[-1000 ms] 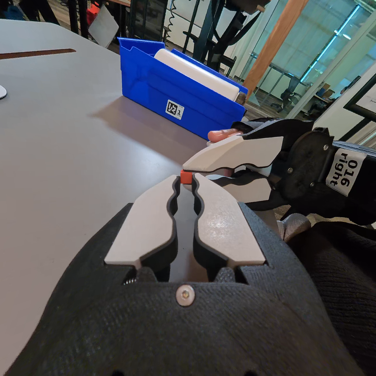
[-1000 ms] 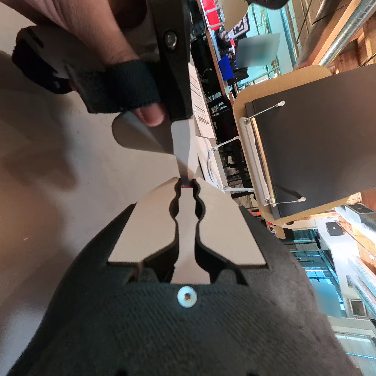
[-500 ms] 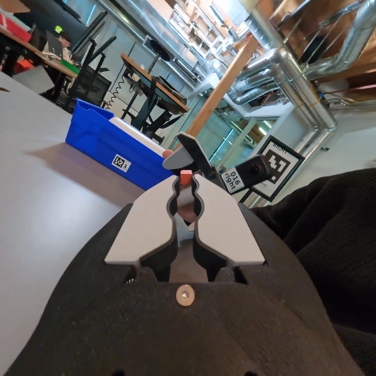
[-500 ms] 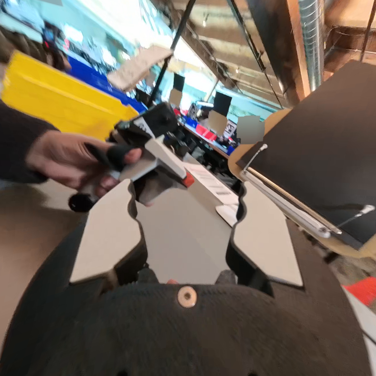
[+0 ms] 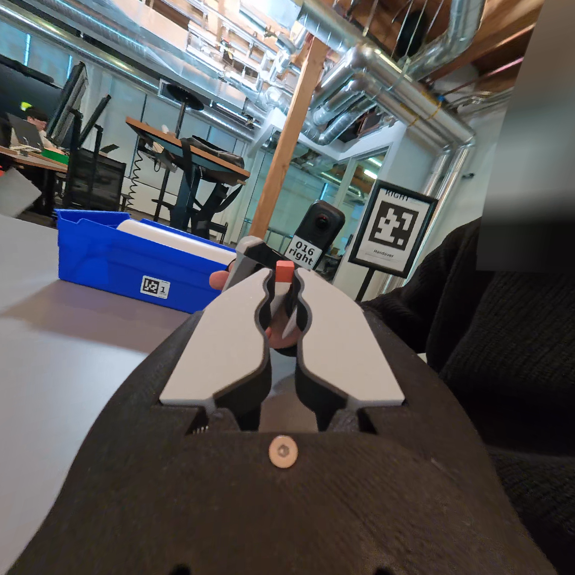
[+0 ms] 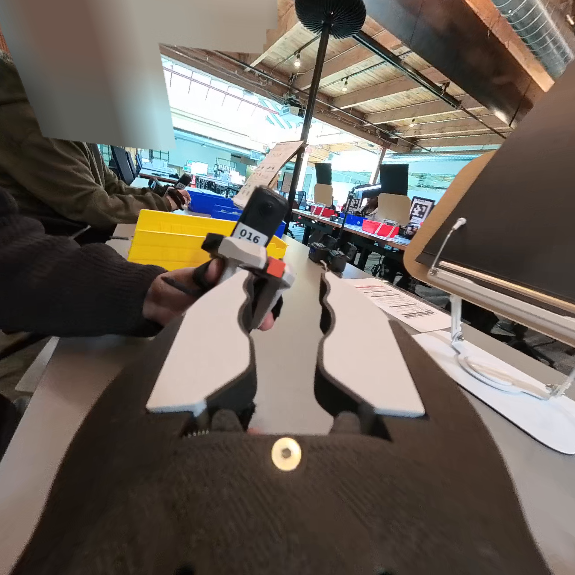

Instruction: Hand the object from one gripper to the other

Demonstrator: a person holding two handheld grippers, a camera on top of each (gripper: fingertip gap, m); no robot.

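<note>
You've got an orange-red block (image 5: pixel 284 271) between pale grey fingers (image 5: pixel 236 336) with black mounts. Blue bin (image 5: pixel 124 264) carries a black-and-white square tag; yellow bin (image 6: pixel 174 239) on the grey table (image 5: pixel 56 357).

Wore a dark knit sleeve (image 6: pixel 71 280) at the wrist. Carried two hand-held grippers: the left hand-held gripper (image 5: pixel 282 277) and right hand-held gripper (image 6: pixel 284 281), each with pale grey wavy-edged fingers (image 5: pixel 224 339) on a black textured body with one silver screw (image 5: pixel 283 451).
</note>
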